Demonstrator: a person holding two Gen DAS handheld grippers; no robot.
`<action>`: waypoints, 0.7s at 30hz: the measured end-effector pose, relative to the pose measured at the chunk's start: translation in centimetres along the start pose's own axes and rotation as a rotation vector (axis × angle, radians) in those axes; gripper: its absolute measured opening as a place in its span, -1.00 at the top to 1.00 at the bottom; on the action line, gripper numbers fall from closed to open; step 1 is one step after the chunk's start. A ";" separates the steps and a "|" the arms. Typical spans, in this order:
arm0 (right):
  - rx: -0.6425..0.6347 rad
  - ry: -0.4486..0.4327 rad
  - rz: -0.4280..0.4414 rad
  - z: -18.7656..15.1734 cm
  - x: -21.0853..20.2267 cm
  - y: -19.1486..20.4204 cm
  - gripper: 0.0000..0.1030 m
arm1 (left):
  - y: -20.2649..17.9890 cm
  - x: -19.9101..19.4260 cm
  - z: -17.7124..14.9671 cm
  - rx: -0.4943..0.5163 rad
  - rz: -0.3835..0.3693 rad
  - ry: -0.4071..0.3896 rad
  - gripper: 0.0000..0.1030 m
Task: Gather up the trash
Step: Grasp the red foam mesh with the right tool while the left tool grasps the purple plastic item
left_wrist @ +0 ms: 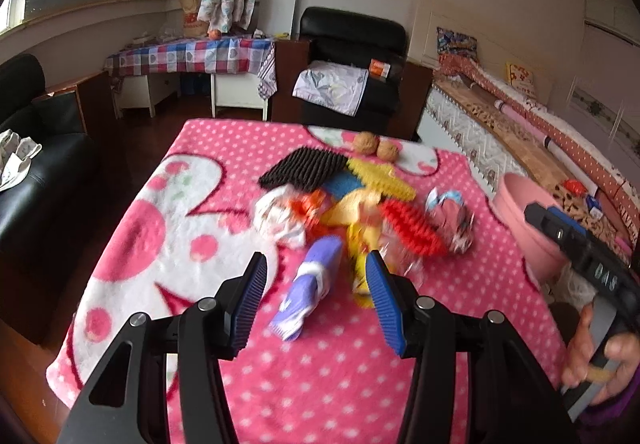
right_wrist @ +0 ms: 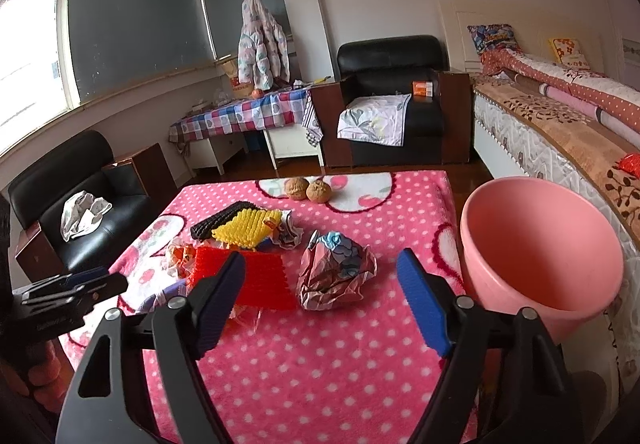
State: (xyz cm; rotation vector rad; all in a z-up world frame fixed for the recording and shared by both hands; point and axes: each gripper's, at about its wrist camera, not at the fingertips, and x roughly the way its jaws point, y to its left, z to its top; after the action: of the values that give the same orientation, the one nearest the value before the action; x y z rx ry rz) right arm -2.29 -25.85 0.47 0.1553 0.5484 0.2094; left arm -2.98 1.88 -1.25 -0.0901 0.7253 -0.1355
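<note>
Your left gripper (left_wrist: 316, 276) hangs over the pink polka-dot blanket (left_wrist: 312, 396) with its jaws wide and empty — a purple wrapper (left_wrist: 310, 290) lies between the fingers. Your right gripper (right_wrist: 322, 284) is also spread wide, holding nothing, facing a crumpled foil wrapper (right_wrist: 336, 272) — the pink bucket (right_wrist: 540, 256) stands just right of it.

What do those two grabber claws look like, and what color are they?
The left gripper and right gripper match: black angular plastic arms with silver round bolts, and ribbed blue rubber pads lining the fingers. The handle is black and grey with white lettering. A purple sleeve shows at the wrist.
</note>
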 end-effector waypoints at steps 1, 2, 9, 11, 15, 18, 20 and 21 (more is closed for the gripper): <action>0.002 0.005 0.001 -0.1 0.2 0.0 -0.51 | 0.4 0.2 -0.4 0.004 -0.003 0.013 0.01; 0.003 0.011 0.003 -0.1 0.4 -0.1 -0.51 | 0.6 0.2 -0.7 0.005 -0.007 0.022 0.01; 0.008 0.039 0.011 -0.5 1.3 -0.3 -0.50 | 1.0 1.9 -1.8 0.020 -0.029 0.081 0.01; 0.008 0.045 0.010 -0.5 1.4 -0.4 -0.50 | 0.8 2.5 -1.7 0.031 -0.029 0.086 0.01; 0.013 0.058 0.011 -0.5 1.7 -0.5 -0.50 | 0.3 3.6 -1.4 0.048 -0.036 0.094 0.01; 0.023 0.072 0.039 -0.5 2.0 -0.5 -0.50 | 0.0 4.6 -1.4 0.054 -0.031 0.119 0.16; 0.020 0.072 0.066 -0.4 1.9 -0.2 -0.50 | 0.0 4.9 -1.4 0.053 -0.041 0.131 0.42; 0.013 0.070 0.075 -0.3 1.8 0.0 -0.50 | 0.1 5.0 -1.4 0.054 -0.032 0.128 0.53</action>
State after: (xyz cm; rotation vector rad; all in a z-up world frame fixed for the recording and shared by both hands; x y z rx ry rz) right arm -0.98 -25.42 -0.71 0.1822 0.6147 0.2854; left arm -0.22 1.12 -5.53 -0.0414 0.8479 -0.1928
